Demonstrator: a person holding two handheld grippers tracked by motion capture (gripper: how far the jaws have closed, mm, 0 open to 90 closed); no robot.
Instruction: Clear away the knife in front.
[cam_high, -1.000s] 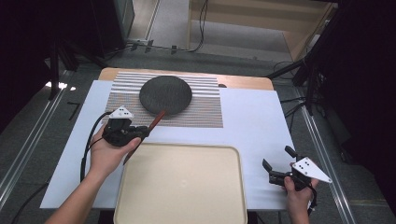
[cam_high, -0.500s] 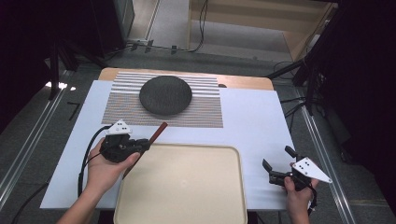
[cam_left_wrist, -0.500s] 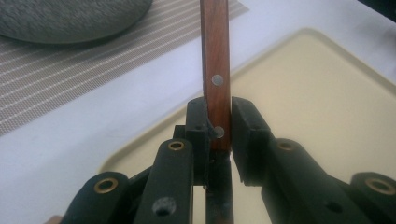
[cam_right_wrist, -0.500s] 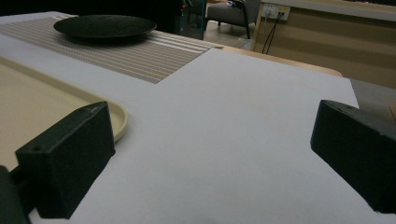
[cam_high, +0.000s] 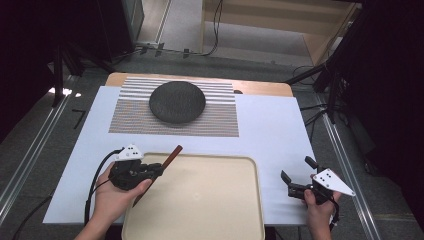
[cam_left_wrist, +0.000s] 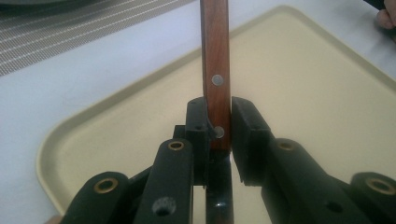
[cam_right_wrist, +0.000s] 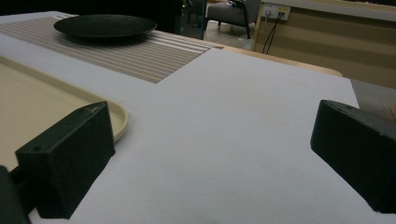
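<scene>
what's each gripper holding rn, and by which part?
Left gripper is shut on a knife, clamped on its riveted wooden handle, over the tray. Right gripper is open and holds nothing.

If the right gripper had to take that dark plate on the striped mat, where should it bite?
Probably the dark plate at its near right rim, approached low from the right gripper's side. It lies flat and shallow on the striped mat, so the raised edge is likely the one part open jaws can close over.

no readable text, labels or numbers anywhere
</scene>
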